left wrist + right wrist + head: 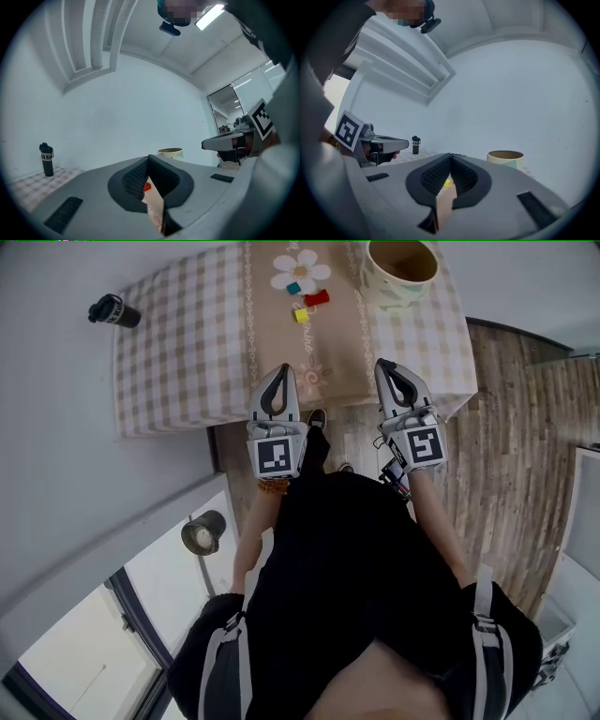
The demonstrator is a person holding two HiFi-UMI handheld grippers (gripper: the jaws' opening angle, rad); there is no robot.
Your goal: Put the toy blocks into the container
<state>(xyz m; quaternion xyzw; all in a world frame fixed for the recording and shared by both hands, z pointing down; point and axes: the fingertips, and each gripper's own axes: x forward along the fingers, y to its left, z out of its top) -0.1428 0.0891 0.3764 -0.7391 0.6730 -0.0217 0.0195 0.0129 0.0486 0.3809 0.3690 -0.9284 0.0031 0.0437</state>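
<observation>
Toy blocks, 3 of them, lie in a loose cluster on the brown runner (328, 343) beside its printed flower: a teal block (293, 288) farthest off, a red block (316, 298) just right of it, and a yellow block (301, 314) nearest the person. All 3 sit ahead of both grippers, between the lines along which they point. The red block looks a little longer than wide, with its length running roughly across the table; the other 2 are too small to judge.

Through the left gripper (279, 371) view, the red block shows in the slot below the jaw tips; through the right gripper (386, 365) view, the yellow block does. Both pairs of jaws stand together at the tips, with nothing between them. The left gripper is the nearer to the cluster, so it probably has the shorter reach, and its jaws would need to part first.

The container (401, 268), a cream bucket with an open mouth, stands on the far right of the table, ahead of the right gripper and well apart from the blocks.

A checked tablecloth (178, 352) covers the table under the runner, and a black bottle (114, 311) stands at its left edge. Beyond are a plain white wall (140, 103) and a wood-patterned floor (511, 456).
</observation>
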